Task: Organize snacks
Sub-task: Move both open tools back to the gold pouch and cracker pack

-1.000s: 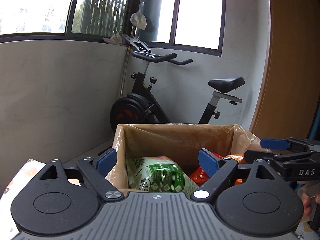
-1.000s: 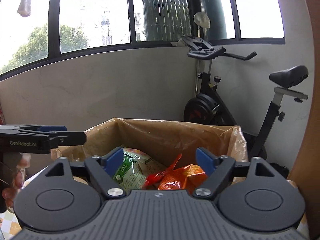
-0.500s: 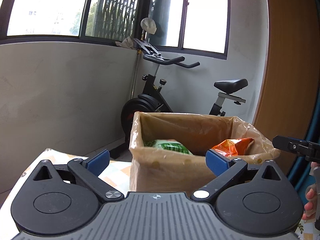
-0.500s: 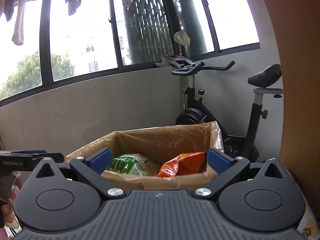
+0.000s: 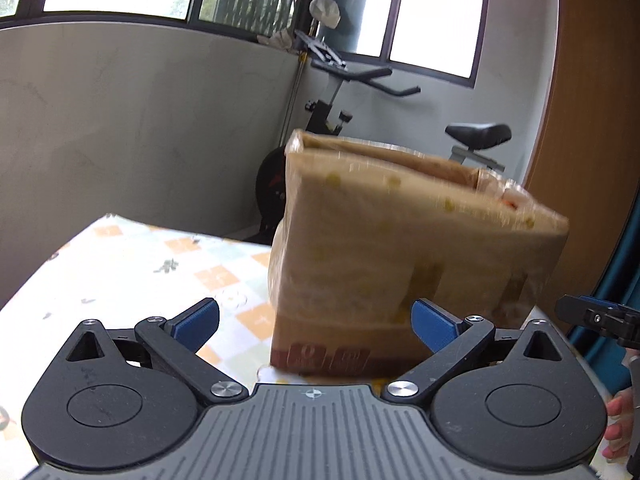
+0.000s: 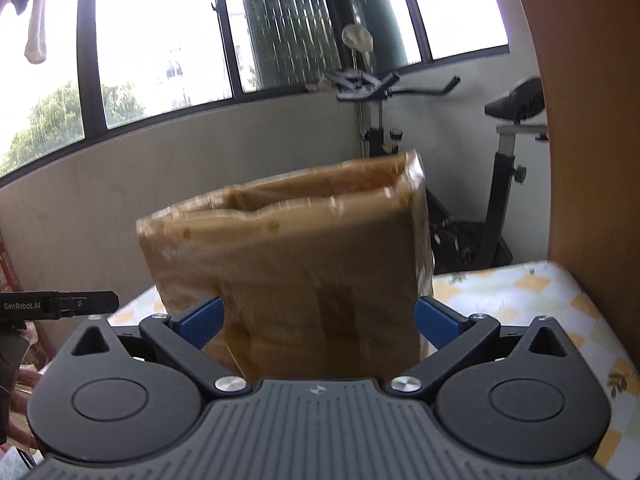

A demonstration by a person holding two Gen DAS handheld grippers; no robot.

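Observation:
A tall cardboard box lined with clear plastic stands on the checked tablecloth. It also fills the middle of the right wrist view. From this low angle its contents are hidden, apart from a sliver of orange at the rim. My left gripper is open and empty, low in front of the box's near side. My right gripper is open and empty, its jaws straddling the box's lower part without clear contact. Each gripper shows at the edge of the other's view.
An exercise bike stands behind the table against the grey wall. A wooden panel rises at the right. Windows run along the back. The tablecloth extends right of the box.
Both grippers have dropped from above the box's rim to table level in front of it. The green and orange snack bags inside have gone out of sight. Both stay open.

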